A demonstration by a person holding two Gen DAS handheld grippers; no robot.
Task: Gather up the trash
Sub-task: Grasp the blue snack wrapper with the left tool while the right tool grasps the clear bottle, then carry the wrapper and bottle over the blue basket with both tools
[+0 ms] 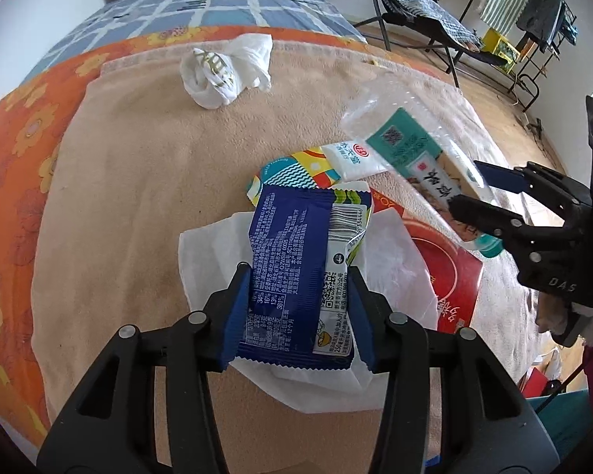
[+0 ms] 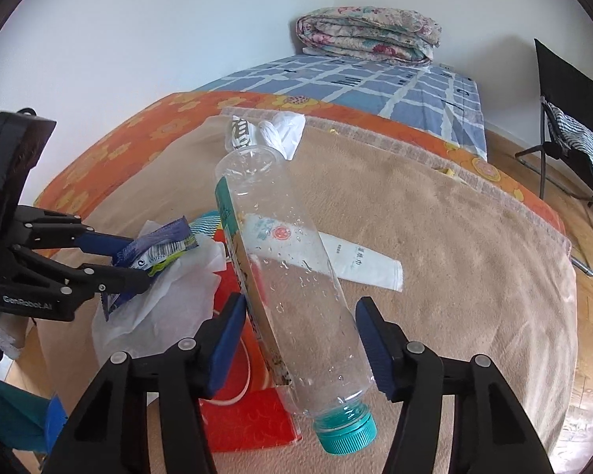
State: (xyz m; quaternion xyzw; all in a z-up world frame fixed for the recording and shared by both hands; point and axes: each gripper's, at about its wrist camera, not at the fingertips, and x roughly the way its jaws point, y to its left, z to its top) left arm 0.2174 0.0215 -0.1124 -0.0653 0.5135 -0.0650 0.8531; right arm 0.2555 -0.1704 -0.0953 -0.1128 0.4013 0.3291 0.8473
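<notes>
My left gripper is shut on a blue snack wrapper, held above a white paper bag on the tan blanket. It also shows in the right wrist view with the wrapper. My right gripper is shut on a clear plastic bottle with a teal cap, held tilted above the bed. In the left wrist view the right gripper holds the bottle. A red flat packet, a colourful wrapper and a white tissue pack lie below.
A knotted white plastic bag sits at the blanket's far edge. The tan blanket covers an orange flowered sheet. A folded quilt lies at the bed's head. A black folding chair and a clothes rack stand on the wooden floor.
</notes>
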